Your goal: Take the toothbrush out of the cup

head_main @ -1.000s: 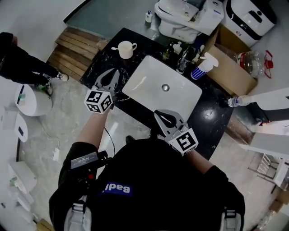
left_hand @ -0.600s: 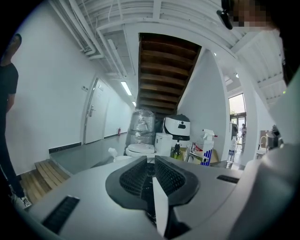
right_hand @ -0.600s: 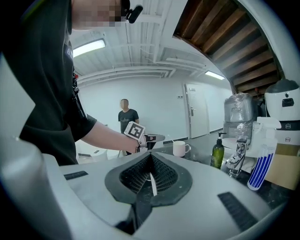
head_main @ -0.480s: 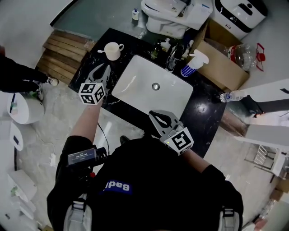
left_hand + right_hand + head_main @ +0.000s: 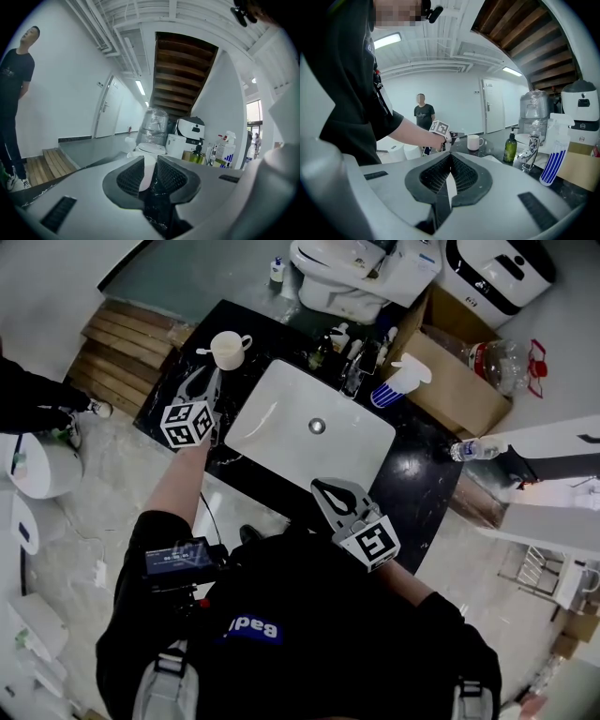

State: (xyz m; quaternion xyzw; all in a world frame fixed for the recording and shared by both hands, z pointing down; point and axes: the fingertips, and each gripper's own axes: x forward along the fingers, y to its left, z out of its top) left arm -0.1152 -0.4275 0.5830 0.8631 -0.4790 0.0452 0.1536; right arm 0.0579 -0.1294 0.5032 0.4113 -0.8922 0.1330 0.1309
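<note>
Head view: the white cup stands at the far left corner of the black counter, left of the white sink, its handle turned toward the sink; the toothbrush is in the cup, a thin pale stem sticking out over the rim on the side away from the sink; the left gripper is stretched out over the counter's left end, tips pointing at the cup and just short of it, not touching it; in the left gripper view its jaws stand a little apart with nothing gripped, and the cup shows through the narrow gap, beyond the pads; the right gripper is held low at the near edge of the counter, close to the person's body and well apart from the cup; in the right gripper view its jaws are pressed together at the tips with nothing between them; behind the sink stand a faucet and a green soap bottle, and just to their right a white spray bottle with blue stripes, beside a cardboard box.
</note>
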